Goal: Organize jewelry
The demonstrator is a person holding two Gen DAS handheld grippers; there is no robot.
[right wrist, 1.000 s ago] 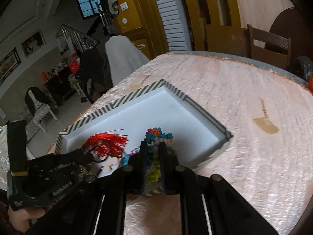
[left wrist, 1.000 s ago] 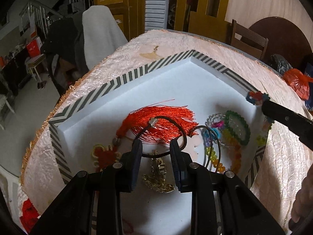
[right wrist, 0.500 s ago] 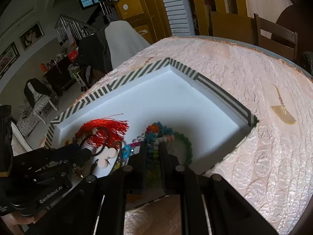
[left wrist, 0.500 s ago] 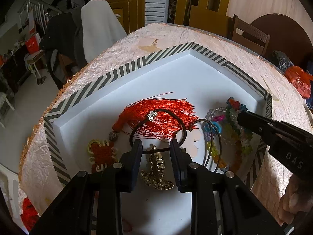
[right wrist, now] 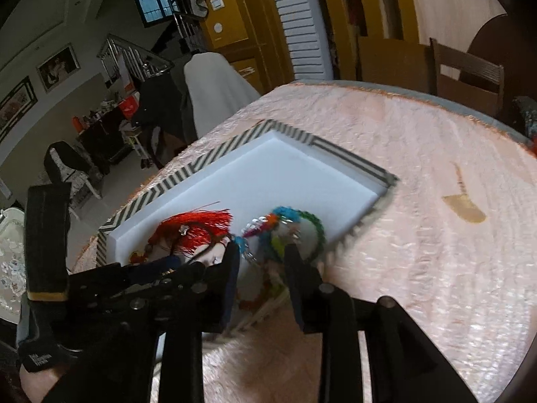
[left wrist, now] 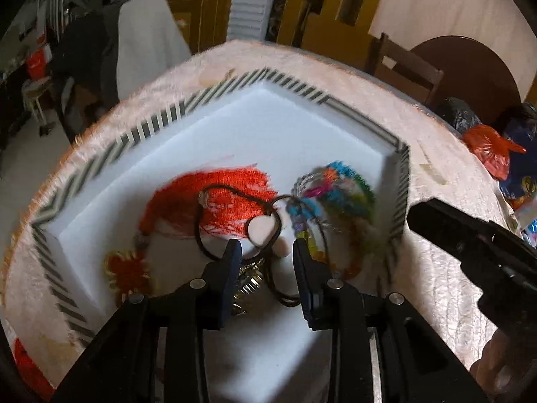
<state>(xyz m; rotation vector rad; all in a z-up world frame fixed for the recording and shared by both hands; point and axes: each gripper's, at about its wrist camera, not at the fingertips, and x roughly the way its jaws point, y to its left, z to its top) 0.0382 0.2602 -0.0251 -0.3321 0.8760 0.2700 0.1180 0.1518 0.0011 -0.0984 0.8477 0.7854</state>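
On the pink tablecloth, beaded bracelets lie just beyond the right tongs, freshly parted, empty.

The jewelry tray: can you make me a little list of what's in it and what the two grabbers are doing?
tray: white inside, striped rim, on a pink tablecloth
red tassel: lying in the tray
black cord loop: over the tassel
colourful bead bracelets: near the tray's right wall
left gripper: open, above the cord
right gripper: just opened, nothing held
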